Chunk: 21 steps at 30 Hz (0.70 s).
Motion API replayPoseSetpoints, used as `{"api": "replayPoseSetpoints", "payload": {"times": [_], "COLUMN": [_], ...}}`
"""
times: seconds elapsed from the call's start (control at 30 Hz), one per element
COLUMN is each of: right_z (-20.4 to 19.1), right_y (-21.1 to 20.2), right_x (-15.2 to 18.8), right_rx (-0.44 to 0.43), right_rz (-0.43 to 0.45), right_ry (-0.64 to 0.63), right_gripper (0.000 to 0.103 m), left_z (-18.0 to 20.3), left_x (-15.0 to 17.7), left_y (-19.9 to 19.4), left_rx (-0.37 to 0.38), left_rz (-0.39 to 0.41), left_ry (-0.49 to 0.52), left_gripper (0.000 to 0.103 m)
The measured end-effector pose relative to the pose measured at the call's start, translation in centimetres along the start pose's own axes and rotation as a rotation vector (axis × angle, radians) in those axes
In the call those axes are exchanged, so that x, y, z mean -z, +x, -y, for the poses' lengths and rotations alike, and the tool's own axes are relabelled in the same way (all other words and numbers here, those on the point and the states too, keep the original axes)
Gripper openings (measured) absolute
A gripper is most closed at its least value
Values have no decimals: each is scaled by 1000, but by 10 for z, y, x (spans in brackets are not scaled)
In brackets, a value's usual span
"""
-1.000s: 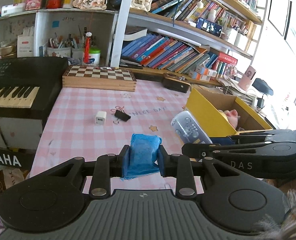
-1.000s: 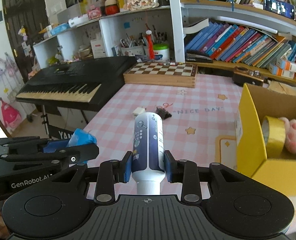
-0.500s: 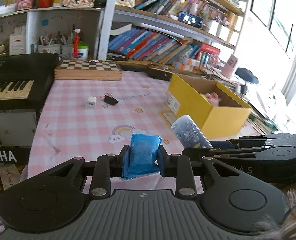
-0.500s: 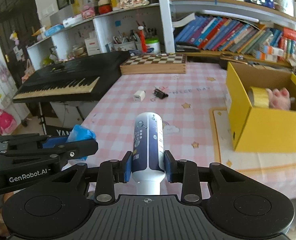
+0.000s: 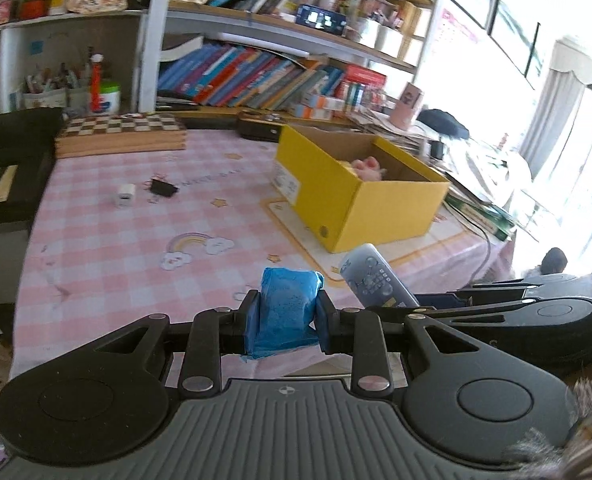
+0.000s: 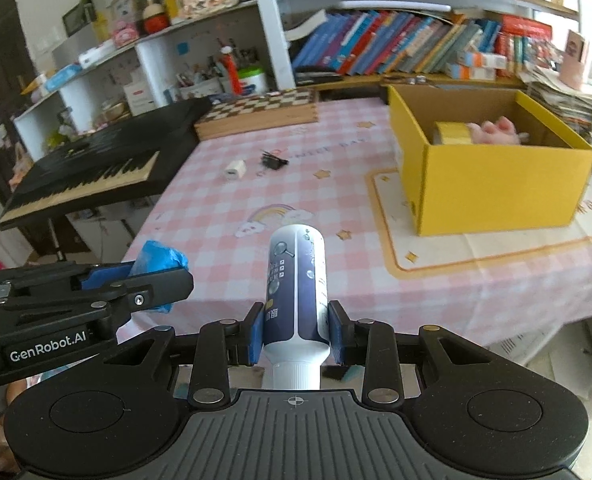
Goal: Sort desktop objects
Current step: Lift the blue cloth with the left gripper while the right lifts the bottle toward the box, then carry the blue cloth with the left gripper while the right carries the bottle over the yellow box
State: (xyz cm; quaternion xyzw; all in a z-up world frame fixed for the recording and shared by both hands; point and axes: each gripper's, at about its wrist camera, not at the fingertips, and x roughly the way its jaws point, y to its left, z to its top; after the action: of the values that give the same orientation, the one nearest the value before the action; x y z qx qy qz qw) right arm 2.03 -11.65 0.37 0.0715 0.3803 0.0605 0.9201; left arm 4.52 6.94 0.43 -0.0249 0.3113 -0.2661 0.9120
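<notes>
Your left gripper (image 5: 286, 316) has its fingers clamped on a crumpled blue packet (image 5: 288, 306) at lower centre, and your right gripper (image 6: 296, 330) pinches a white-capped tube (image 6: 296, 280) cap-end toward you, likely so both travel securely. The open yellow box (image 6: 496, 188) sits on the desk (image 6: 224, 208) at right, probably the drop point, while a white charger (image 6: 235, 169) and black binder clip (image 6: 274, 159) lie unsorted farther up the frame.

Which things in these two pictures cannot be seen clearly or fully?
- Yellow box, left view: near wall hides most contents; only a pink toy shows.
- Tube, right view: print too small to read.
- Black clip, both views: too small for details.
- Shelf books: titles blurred.
</notes>
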Motion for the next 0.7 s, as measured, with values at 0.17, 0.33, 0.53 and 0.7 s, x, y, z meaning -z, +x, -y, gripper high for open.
{"api": "replayPoseSetpoints", "payload": {"times": [0.17,0.33,0.53,0.7], "right_z": [10,21,35,57], "right_y": [-8,-14,-22,-32], "right_x": [8,14,19,23], "right_rx": [34,61,90,138], "right_rz": [-3,-2,-4,11], "right_ry": [32,66,90,148], "right_gripper": [32,32,32,32], "left_z": [11,20,35,56], "left_x": [0,1,-1,-6], "left_y": [7,13,24,39], "left_rx": [45,79,119,174], "left_rz": [-16,-28,-41,-58], "left_ry": [23,44,62,108], "left_gripper": [26,26,26,26]}}
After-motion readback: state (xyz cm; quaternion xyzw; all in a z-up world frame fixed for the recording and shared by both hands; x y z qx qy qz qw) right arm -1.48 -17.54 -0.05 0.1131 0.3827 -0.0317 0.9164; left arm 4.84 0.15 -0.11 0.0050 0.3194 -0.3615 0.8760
